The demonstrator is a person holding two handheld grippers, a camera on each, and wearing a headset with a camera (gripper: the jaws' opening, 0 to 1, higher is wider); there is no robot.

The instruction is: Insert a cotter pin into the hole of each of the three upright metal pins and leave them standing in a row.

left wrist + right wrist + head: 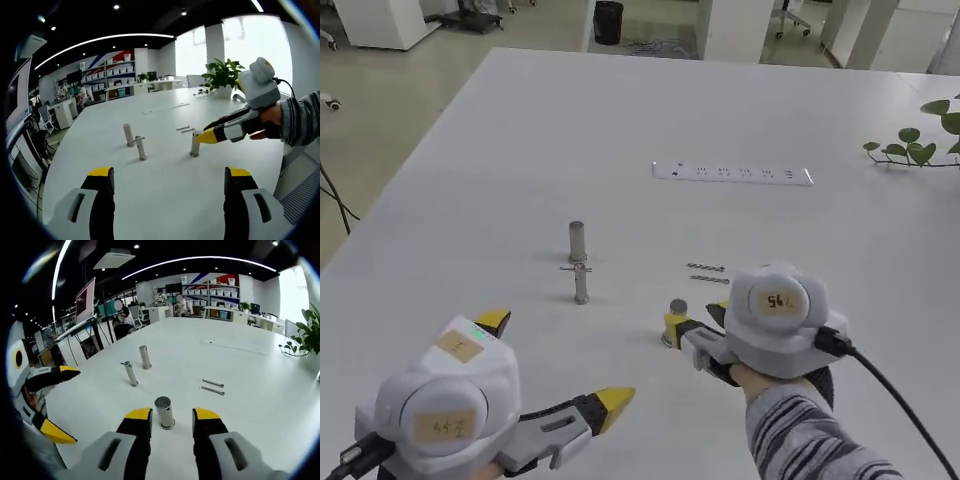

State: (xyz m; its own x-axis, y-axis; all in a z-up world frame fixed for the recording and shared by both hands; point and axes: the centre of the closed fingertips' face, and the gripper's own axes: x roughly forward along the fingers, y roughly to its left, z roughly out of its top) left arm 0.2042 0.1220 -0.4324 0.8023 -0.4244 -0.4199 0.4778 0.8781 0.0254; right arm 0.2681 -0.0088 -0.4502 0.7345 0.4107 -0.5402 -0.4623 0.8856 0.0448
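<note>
Metal pin (pixel 163 411) is standing between the right gripper's (pixel 171 415) partly open jaws, with a gap showing on each side. The left gripper (pixel 170 174) is hovering wide open, gripping nothing. Two further pins (pixel 131 373) are standing beyond the right jaws, with loose cotter pins (pixel 212 387) lying to their right.

An open-plan office: long white table (pixel 620 130), monitor (pixel 85 300), stocked shelves (pixel 107 70), potted plant (pixel 220 75).

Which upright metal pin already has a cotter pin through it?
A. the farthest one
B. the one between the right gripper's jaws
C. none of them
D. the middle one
D: the middle pin carries a cotter pin crosswise near its top, while the farthest pin and the near pin, flanked by the jaws of the open right gripper, are bare.
</note>
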